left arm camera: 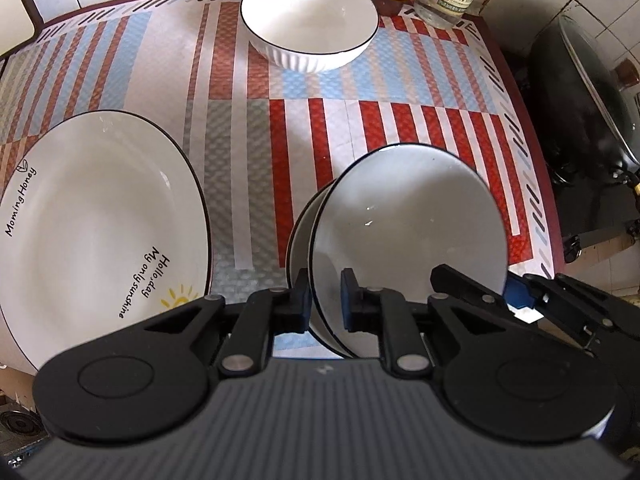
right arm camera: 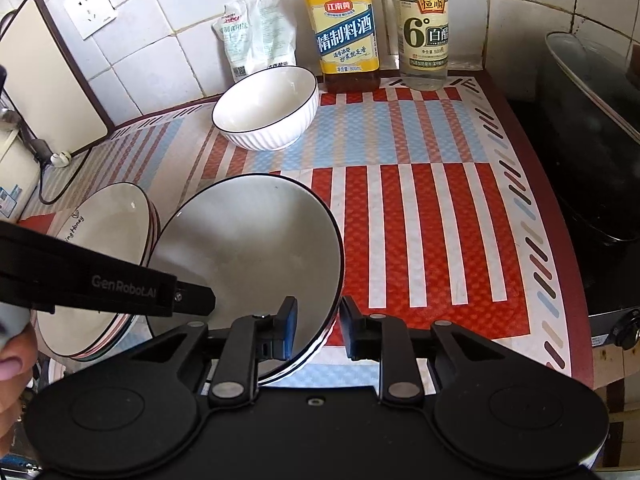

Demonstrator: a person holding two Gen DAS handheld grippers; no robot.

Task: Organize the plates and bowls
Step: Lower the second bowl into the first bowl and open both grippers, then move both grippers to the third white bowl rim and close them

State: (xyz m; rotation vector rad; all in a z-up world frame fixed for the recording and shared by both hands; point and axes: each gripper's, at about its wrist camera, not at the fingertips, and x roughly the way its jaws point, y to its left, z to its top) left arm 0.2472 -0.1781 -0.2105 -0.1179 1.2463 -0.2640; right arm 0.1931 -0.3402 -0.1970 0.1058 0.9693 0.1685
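Two glossy white ceramic bowls with thin black rims [left arm camera: 408,232] sit nested and tilted between the two grippers. The left gripper [left arm camera: 326,300] straddles the near rim of the bowls, its pads slightly apart from it; the right gripper [right arm camera: 318,328] likewise brackets the rim on the opposite side, jaws spread a little, not pressing. Left of the left gripper lies a wide white lettered plate [left arm camera: 96,232]; ahead stands a ribbed white bowl [left arm camera: 310,20]. The counter [right arm camera: 420,220] wears a woven striped red, blue and white mat, backed by white wall tiles [right arm camera: 180,8].
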